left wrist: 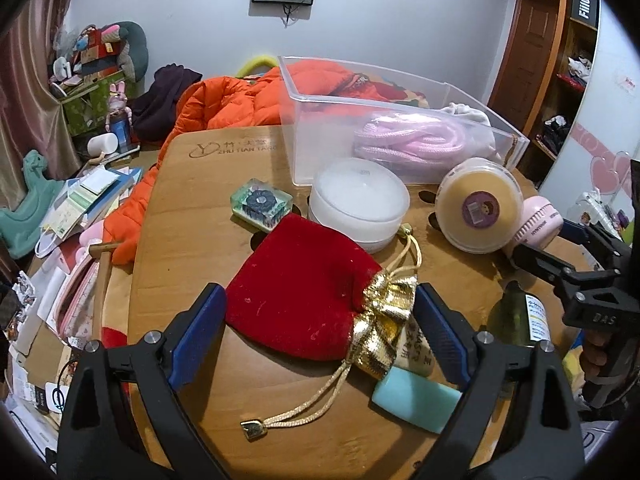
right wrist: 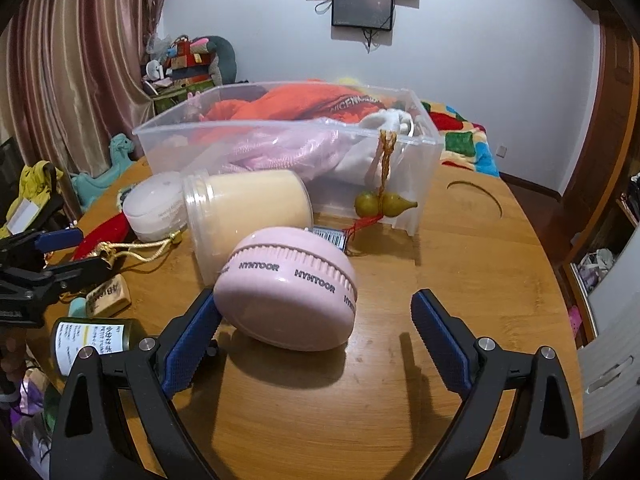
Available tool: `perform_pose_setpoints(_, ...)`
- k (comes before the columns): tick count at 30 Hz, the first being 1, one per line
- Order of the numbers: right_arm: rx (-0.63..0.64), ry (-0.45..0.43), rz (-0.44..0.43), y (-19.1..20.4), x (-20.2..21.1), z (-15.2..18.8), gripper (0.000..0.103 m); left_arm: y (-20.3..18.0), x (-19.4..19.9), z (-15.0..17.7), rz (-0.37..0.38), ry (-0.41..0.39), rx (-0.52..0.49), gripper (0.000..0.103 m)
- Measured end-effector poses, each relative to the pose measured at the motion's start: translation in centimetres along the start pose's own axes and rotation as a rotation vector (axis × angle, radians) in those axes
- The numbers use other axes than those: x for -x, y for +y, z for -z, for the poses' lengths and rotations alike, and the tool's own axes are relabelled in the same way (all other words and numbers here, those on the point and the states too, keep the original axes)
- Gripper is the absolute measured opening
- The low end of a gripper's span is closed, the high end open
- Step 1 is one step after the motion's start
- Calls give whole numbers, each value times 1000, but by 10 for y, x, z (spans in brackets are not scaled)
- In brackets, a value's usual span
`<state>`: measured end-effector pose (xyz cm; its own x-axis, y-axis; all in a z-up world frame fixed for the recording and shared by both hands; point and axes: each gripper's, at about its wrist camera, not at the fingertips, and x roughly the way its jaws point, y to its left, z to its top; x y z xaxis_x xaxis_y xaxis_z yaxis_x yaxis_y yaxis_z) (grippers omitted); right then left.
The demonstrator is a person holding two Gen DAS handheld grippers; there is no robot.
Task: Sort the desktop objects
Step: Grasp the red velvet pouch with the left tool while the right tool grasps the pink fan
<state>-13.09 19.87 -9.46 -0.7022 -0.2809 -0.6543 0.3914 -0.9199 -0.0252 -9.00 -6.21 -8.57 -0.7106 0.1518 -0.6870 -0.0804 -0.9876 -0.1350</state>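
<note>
My left gripper (left wrist: 320,320) is open around a red velvet pouch (left wrist: 298,280) with a gold neck (left wrist: 384,320) lying on the wooden table (left wrist: 192,248). My right gripper (right wrist: 316,320) is open, its left finger against a pink round HYNTOOR device (right wrist: 286,288); the device also shows in the left wrist view (left wrist: 536,224). A clear plastic bin (left wrist: 400,128) at the back holds a pink rope (left wrist: 412,142) and white cloth. The bin also shows in the right wrist view (right wrist: 288,148).
On the table lie a yellow jar on its side (right wrist: 248,208), a white round container (left wrist: 358,204), a green glass block (left wrist: 260,204), a mint case (left wrist: 414,400), a wooden stamp (right wrist: 108,294), a green labelled bottle (right wrist: 92,342) and a gourd charm (right wrist: 382,204). Orange jacket (left wrist: 224,104) behind.
</note>
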Motion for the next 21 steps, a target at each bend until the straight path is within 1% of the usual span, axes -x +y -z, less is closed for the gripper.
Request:
perform_pose_setpoints(1, 1, 5, -4, 0, -1, 0, 93, -1, 0, 0, -3, -2, -1, 93)
perform_pose_setpoints(2, 1, 10, -9, 0, -2, 0, 91, -1, -1, 0, -5, -3, -4, 90)
perform_pose_setpoints(3, 0, 15, -16, -1, -3, 1, 88, -2, -1, 0, 1, -1, -5, 82)
perform_pose_setpoints(7, 1, 29, -26, 0, -6, 3, 78, -4, -1, -1, 3, -2, -4, 73)
perform_pose_setpoints(9, -1, 34, -30, -1, -8, 4, 67, -4, 0, -1, 4, -3, -1, 69)
perform_pose_setpoints(11, -6, 45, -43, -2, -10, 4, 59, -3, 0, -1, 6, -3, 3, 63)
perform_pose_setpoints(14, -26, 47, -57, -7, -10, 6, 59, -2, 0, -1, 16, -2, 11, 53)
perform_pose_setpoints(19, -41, 41, -62, -11, -9, 7, 58, 1, 3, 1, 37, -2, 34, 42)
perform_pose_setpoints(21, -44, 36, -63, -12, -8, 7, 58, 2, 4, 1, 49, 0, 48, 35)
